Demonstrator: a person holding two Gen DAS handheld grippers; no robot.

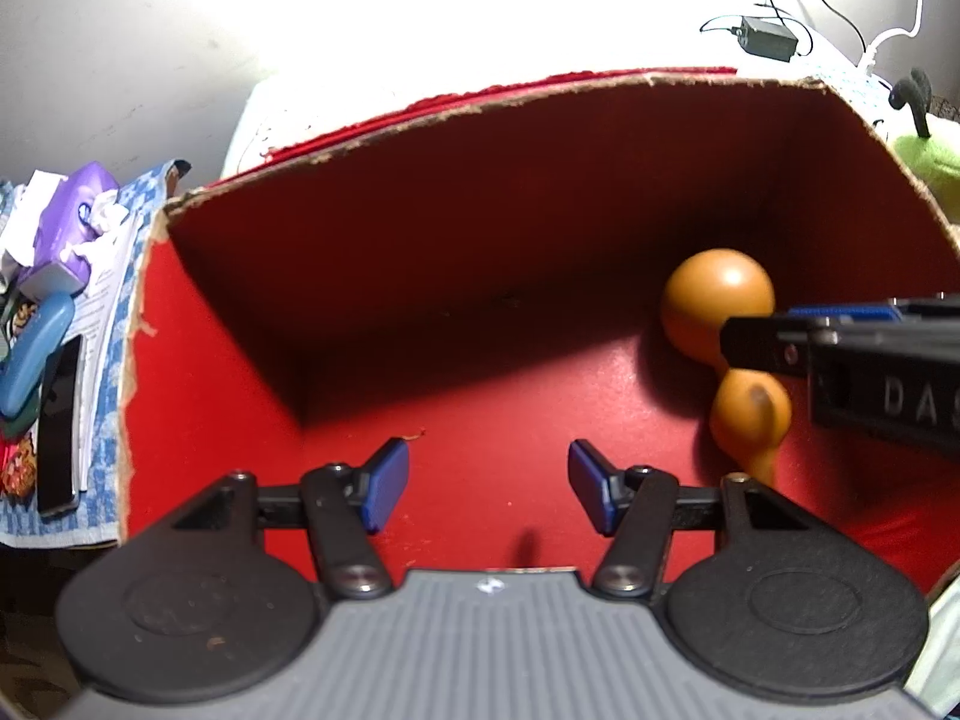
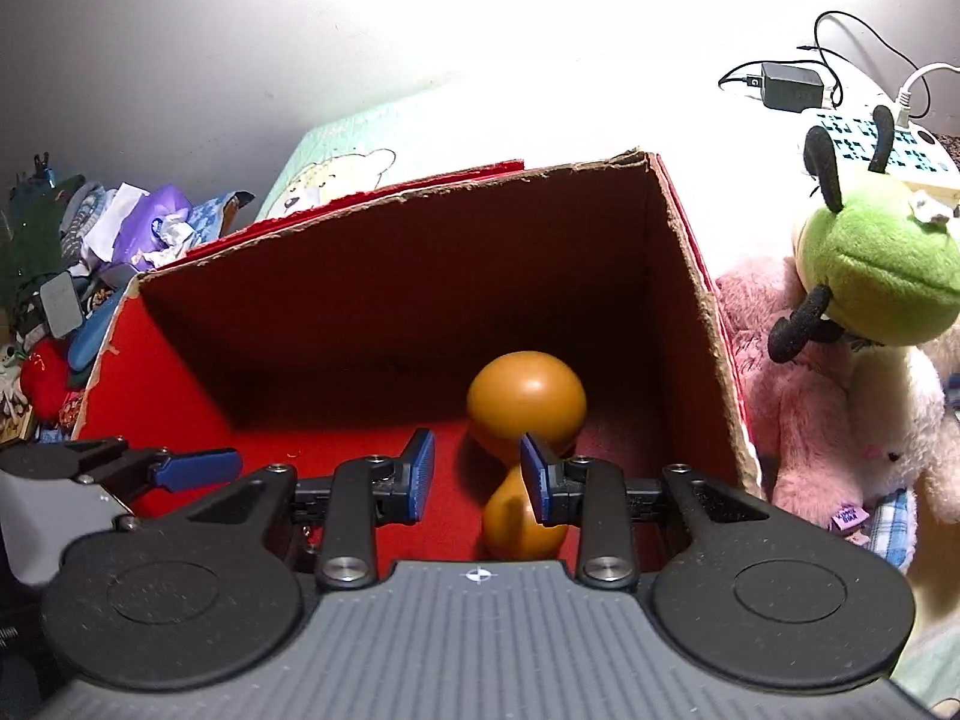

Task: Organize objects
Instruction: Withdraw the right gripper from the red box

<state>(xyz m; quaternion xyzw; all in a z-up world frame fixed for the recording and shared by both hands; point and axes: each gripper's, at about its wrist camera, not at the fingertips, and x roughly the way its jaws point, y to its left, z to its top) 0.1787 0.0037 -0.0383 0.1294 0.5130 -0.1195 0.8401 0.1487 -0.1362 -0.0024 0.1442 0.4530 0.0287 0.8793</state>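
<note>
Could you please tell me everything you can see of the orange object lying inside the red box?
The orange object looks like a small dumbbell: two rounded, smooth, slightly glossy ends joined by a narrow neck. It lies on the floor of the red box, toward its right side, one end near the back wall, the other nearer the cameras with a dark smudge. The right gripper hovers open just above it, not gripping it. The left gripper is open, apart from it.
</note>
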